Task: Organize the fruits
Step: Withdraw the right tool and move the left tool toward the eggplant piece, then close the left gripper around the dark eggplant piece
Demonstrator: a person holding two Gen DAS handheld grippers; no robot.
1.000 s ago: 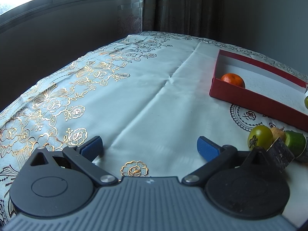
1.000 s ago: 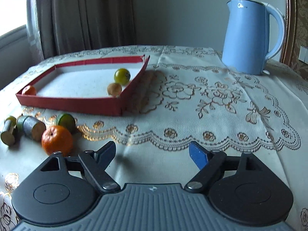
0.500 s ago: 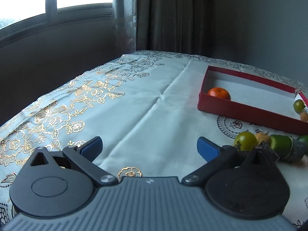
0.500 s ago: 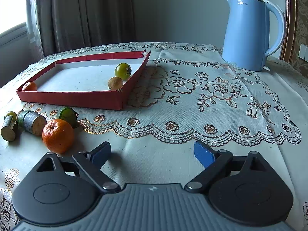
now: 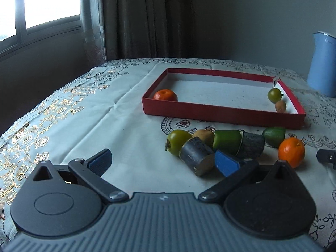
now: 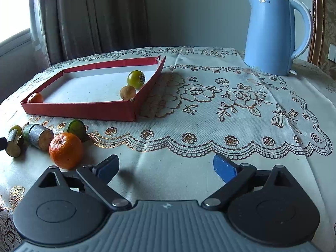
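A red tray [image 5: 220,113] [image 6: 79,109] holds an orange [image 5: 165,95], a green round fruit [image 5: 274,94] and a small brown fruit [image 5: 280,106]. In front of the tray lies a loose pile: a green fruit [image 5: 178,141], dark cane pieces [image 5: 196,157], green cane pieces [image 5: 227,141] and an orange [image 5: 291,151] [image 6: 65,150]. My left gripper [image 5: 162,158] is open and holds nothing, its right finger close beside the nearest cane piece. My right gripper [image 6: 166,166] has its jaws opening with nothing between them, and the loose orange lies just left of it.
A blue kettle [image 6: 273,35] stands at the back right of the table. A floral tablecloth [image 6: 231,109] covers the top. Behind the far left edge are a curtain [image 5: 136,16] and a window. A chair back rises right of the kettle.
The left wrist view has swung to the right, so the loose pile now lies right in front of that gripper. The right gripper's jaws have spread wider, and it has stayed in place.
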